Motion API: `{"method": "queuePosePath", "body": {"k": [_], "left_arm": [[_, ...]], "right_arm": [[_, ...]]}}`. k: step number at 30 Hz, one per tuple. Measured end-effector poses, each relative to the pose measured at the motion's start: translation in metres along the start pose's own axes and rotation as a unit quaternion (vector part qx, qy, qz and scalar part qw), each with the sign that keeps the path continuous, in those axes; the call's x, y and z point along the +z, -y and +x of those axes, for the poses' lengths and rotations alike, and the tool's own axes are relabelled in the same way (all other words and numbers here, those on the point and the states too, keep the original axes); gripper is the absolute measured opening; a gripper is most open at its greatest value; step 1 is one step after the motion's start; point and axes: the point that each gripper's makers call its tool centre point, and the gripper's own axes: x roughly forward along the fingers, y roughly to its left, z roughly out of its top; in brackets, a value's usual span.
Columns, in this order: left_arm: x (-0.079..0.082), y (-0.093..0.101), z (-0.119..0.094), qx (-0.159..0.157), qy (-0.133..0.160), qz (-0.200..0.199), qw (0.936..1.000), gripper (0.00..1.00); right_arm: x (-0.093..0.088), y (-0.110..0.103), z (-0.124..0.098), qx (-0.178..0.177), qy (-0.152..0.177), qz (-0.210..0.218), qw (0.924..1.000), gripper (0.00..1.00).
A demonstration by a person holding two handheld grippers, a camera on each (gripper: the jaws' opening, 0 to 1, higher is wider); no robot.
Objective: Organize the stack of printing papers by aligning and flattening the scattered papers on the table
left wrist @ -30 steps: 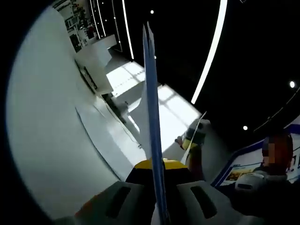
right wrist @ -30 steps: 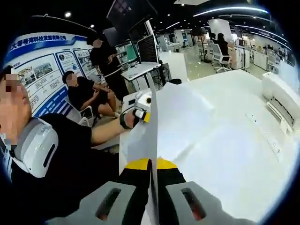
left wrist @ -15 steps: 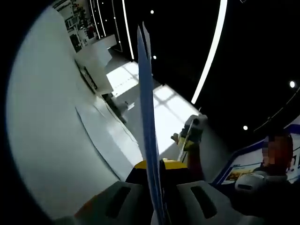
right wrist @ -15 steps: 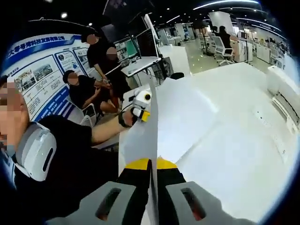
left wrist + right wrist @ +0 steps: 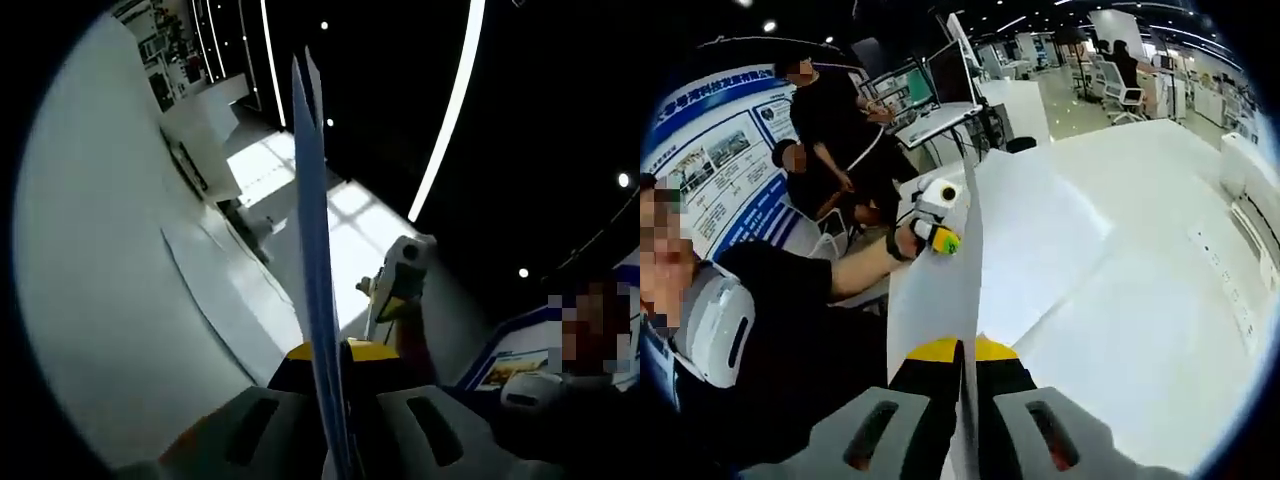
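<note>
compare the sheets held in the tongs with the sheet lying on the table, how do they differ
The held papers stand on edge, clamped by the right tongs and left tongs; the flat sheet lies on the table, ungripped. Held ones are lifted; the flat one rests. Both are plain white.

A blue-and-white wall poster [image 5: 715,160] behind the seated people carried a line of white characters along its blue top band in the right gripper view, too small and warped to read. A second poster [image 5: 510,365] at the edge of the left gripper view showed only blurred print. No other text, label or number was legible.
</note>
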Motion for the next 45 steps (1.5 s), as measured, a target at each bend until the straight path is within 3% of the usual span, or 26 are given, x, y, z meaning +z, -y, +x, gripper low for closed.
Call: {"method": "queuePosePath", "body": {"k": [13, 15, 20, 32, 45], "left_arm": [[-0.001, 0.001, 0.001, -0.001, -0.001, 0.010, 1.0000, 0.07], [0.000, 0.002, 0.001, -0.003, 0.000, 0.009, 1.0000, 0.07], [0.002, 0.003, 0.001, -0.007, 0.002, 0.007, 1.0000, 0.08], [0.005, 0.003, 0.000, -0.011, 0.006, 0.002, 0.9999, 0.10], [0.007, 0.005, -0.001, -0.018, 0.010, -0.001, 0.9998, 0.13]], "right_arm": [[0.002, 0.016, 0.016, 0.025, -0.040, 0.039, 0.9981, 0.00], [0.004, 0.014, 0.016, 0.046, -0.032, 0.049, 0.9972, 0.00], [0.001, 0.022, 0.015, 0.059, -0.026, 0.072, 0.9954, 0.00], [-0.005, 0.031, 0.019, 0.066, -0.033, 0.106, 0.9916, 0.00], [0.005, 0.034, 0.030, 0.075, -0.041, 0.125, 0.9884, 0.00]]}}
